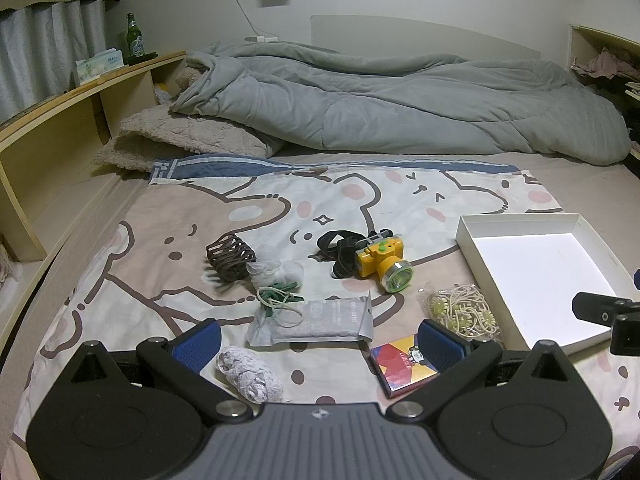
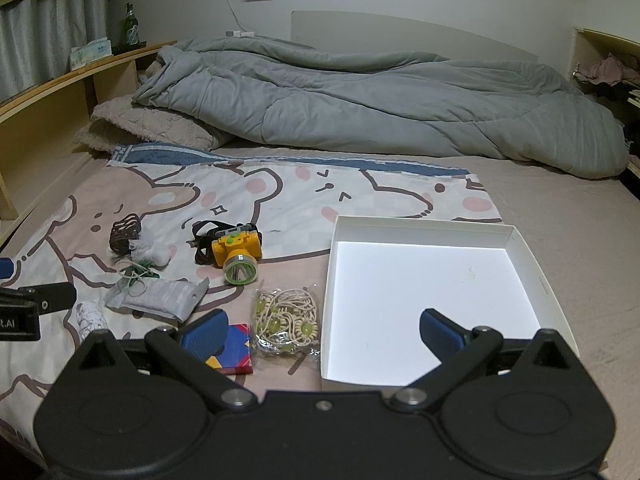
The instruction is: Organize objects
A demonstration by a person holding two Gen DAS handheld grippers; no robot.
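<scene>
On a cartoon-print cloth [image 1: 240,216] lie a yellow headlamp [image 1: 378,260] with a black strap, a brown woven roll [image 1: 231,258], a small bag of rubber bands [image 1: 278,288], a grey foil pouch [image 1: 320,320], a crumpled white lace bundle [image 1: 248,372], a colourful card box [image 1: 402,366] and a clear bag of cream hair ties [image 1: 464,310]. An empty white box lid [image 2: 536,272] sits to the right. My left gripper [image 1: 320,340] hovers open over the pouch and card box. My right gripper [image 2: 322,334] hangs open above the hair ties [image 2: 286,320] and the lid's near corner.
A rumpled grey duvet [image 1: 400,100] and a fluffy beige blanket [image 1: 172,140] fill the far half of the bed. A wooden shelf [image 1: 80,120] runs along the left, with a green bottle [image 1: 134,40] and a tissue pack on top. The right gripper's side [image 1: 608,312] shows at the left view's right edge.
</scene>
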